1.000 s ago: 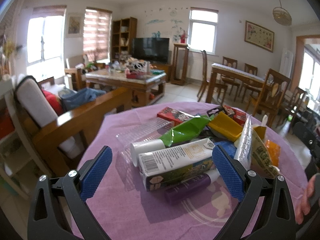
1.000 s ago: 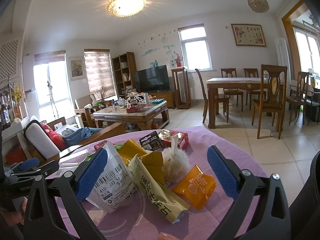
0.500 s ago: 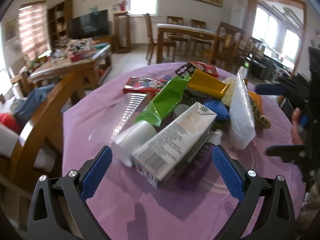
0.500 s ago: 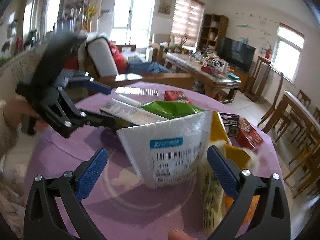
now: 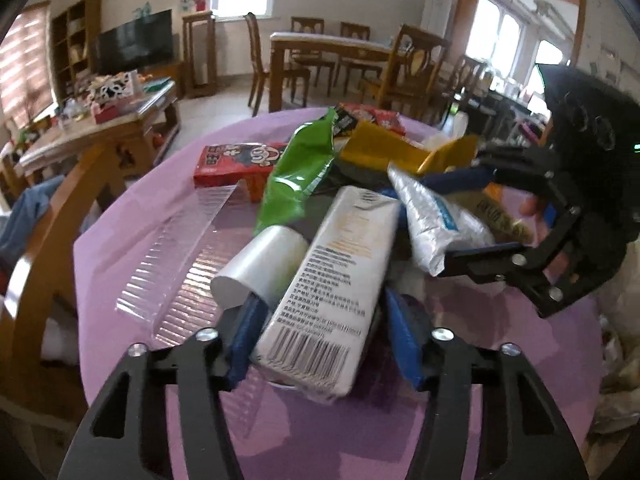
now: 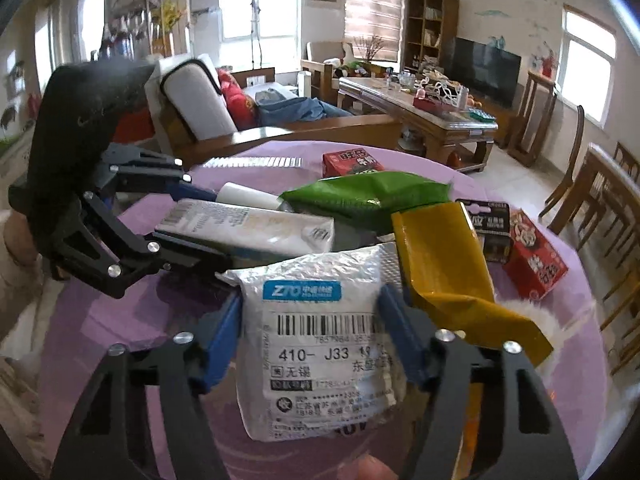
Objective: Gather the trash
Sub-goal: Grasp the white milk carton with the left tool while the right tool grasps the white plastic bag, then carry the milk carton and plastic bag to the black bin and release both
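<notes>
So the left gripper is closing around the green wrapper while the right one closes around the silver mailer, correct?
Not quite. In the left wrist view the left gripper is closing around the white carton, not the green wrapper, which lies farther back in the pile. The rest stands: in the right wrist view the right gripper is closing around the silver mailer.

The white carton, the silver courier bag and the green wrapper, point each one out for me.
white carton (image 5: pixel 332 280), left wrist view, on its printed top face.
silver courier bag (image 6: pixel 320 340), right wrist view, on its white shipping label.
green wrapper (image 5: pixel 300 176), left wrist view, on its glossy middle.
</notes>
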{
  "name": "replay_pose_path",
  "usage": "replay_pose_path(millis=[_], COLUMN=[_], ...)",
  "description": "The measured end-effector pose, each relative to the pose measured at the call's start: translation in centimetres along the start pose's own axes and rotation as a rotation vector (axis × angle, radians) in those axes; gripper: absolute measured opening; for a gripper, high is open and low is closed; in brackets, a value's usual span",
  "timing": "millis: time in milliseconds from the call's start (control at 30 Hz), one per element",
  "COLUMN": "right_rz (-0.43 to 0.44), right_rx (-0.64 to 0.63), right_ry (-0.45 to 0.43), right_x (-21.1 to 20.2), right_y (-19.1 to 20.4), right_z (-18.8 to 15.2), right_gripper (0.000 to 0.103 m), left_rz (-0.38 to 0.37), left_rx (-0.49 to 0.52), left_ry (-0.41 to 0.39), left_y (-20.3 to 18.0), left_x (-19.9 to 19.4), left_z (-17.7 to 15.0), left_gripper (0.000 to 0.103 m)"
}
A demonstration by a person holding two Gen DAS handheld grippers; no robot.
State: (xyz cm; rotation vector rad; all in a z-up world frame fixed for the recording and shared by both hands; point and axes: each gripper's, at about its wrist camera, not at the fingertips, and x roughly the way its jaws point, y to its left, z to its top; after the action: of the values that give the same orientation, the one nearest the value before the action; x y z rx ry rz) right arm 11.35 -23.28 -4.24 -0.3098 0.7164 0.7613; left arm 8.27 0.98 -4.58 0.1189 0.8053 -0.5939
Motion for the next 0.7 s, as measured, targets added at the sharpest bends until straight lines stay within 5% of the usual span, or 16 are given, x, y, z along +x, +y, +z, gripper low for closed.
replay_pose_path(millis=[133, 433, 600, 700], right_rz=[0.033, 0.064, 0.083, 0.072], right_rx=[0.101, 0.248, 0.310, 0.300], right_ry=[-0.059, -0.141, -0.168, -0.169], right_x=[-1.8, -5.1, -5.9, -6.0], right_y=[-1.0, -1.5, -2.5, -2.3], right_z=[-0.2, -1.0, -1.8, -2.1], right_gripper=[0.034, 0.018, 0.018, 0.018], left_rz=[-0.001, -0.004, -0.001, 0.067], left_rx=[-0.058, -0.113, -0.105, -0.101], left_ry=[-0.024, -0.146, -0.088, -0.040], left_y=[0.4, -1.2, -2.2, -2.5], left_x=[-0.9, -6.1, -4.1, -2.9], left_z=[-0.8, -1.5, -1.9, -2.7], left_gripper=[0.043, 0.043, 0.044, 0.045])
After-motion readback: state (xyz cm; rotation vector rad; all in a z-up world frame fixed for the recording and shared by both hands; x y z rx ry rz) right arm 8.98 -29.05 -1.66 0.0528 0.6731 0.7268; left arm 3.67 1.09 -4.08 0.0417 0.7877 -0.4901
